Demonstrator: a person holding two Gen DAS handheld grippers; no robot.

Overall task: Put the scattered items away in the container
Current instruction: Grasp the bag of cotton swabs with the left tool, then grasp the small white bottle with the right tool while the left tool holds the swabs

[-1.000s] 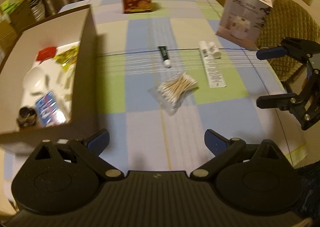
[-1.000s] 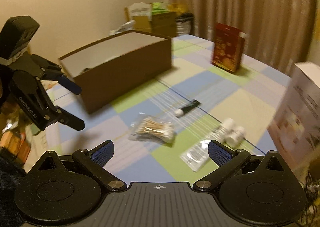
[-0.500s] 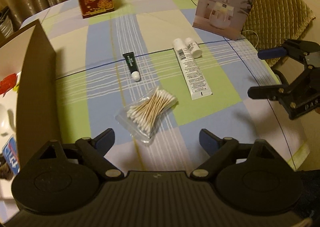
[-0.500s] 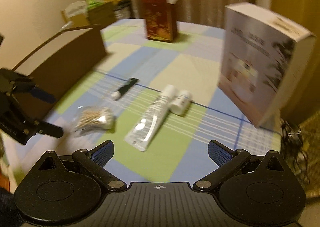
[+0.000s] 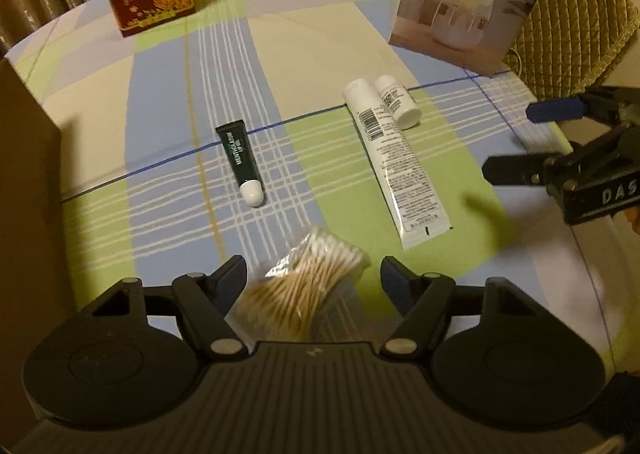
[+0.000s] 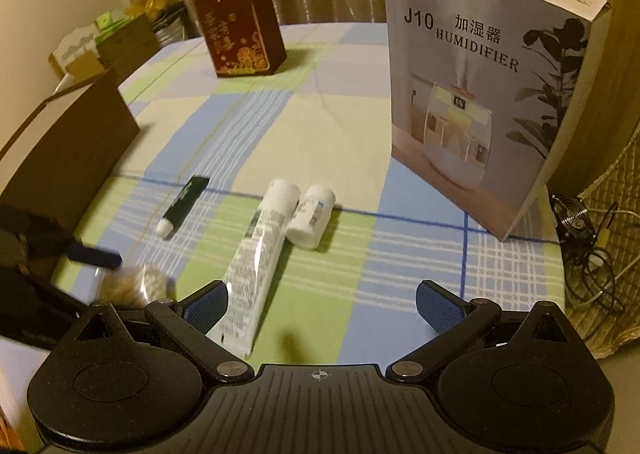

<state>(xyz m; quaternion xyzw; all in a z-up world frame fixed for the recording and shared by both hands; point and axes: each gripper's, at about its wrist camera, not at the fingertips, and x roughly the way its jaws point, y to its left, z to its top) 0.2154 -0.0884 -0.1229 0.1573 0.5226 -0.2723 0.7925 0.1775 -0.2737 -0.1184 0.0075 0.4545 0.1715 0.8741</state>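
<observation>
Left hand-held gripper (image 5: 314, 274) is hovering, released, around the cotton swab bag (image 5: 308, 286); right hand-held gripper (image 6: 322, 306) is hanging released over the desk (image 6: 340, 126).

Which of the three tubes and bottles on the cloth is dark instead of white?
The small dark green tube with the white cap, lying alone. The long white tube and short white bottle lie side by side.

Your left gripper (image 5: 314, 274) is wide open, with the bag of cotton swabs (image 5: 310, 286) right between its fingers. At 12 o'clock lies the green tube (image 5: 240, 158). At 1 o'clock lies the long white tube (image 5: 394, 170), touching the small white bottle (image 5: 398, 102).
</observation>
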